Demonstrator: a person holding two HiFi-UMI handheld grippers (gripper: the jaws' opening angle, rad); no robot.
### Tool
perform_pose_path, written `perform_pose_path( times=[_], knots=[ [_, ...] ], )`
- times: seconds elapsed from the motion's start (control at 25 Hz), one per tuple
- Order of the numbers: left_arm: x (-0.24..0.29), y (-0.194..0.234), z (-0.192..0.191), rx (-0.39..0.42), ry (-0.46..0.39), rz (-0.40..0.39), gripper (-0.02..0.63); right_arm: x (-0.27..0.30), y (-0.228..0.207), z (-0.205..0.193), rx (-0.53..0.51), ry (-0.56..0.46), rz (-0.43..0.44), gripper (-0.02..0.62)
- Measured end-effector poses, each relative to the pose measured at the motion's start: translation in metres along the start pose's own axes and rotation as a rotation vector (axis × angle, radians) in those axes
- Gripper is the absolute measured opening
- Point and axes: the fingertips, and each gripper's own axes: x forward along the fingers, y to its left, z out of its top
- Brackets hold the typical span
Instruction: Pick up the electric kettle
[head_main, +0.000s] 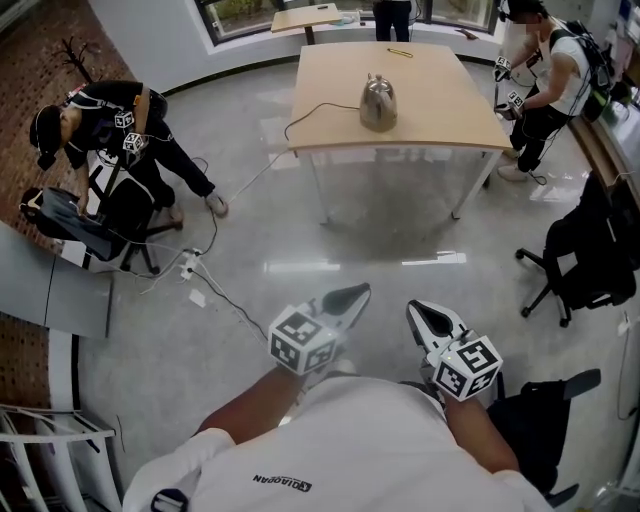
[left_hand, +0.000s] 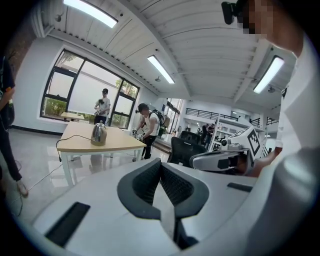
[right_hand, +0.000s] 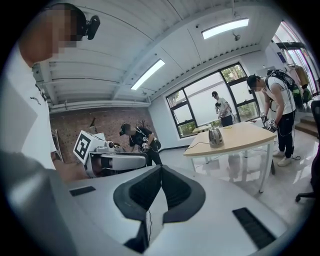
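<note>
The steel electric kettle (head_main: 378, 103) stands upright near the middle of a pale wooden table (head_main: 440, 130), with its black cord (head_main: 310, 112) trailing off the left edge. It also shows far ahead in both gripper views, as the kettle (left_hand: 99, 134) at left and the kettle (right_hand: 215, 136) at right. My left gripper (head_main: 362, 289) and right gripper (head_main: 412, 308) hang side by side over the floor, well short of the table. Both are shut with nothing between the pads. The left gripper (left_hand: 160, 162) and right gripper (right_hand: 160, 167) point toward the table.
A person (head_main: 110, 140) bends over a chair at the left, and another person (head_main: 550, 75) stands at the table's right side. A black office chair (head_main: 590, 250) is at the right. A power strip (head_main: 190, 265) and cables lie on the floor.
</note>
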Motion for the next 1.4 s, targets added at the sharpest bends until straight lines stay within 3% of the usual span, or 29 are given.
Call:
perform_pose_path(
  times=[0.72, 1.08, 1.4],
  knots=[
    [-0.037, 0.059, -0.009, -0.067, -0.024, 0.032, -0.005, 0.070, 0.039, -0.014, -0.014, 0.088, 0.057, 0.021],
    [-0.029, 0.087, -0.001, -0.085, -0.028, 0.093, -0.005, 0.104, 0.021, 0.001, -0.021, 0.091, 0.120, 0.021],
    [0.014, 0.112, 0.022, -0.077, -0.024, 0.102, -0.005, 0.130, -0.023, 0.023, -0.016, 0.098, 0.136, 0.021]
  ],
)
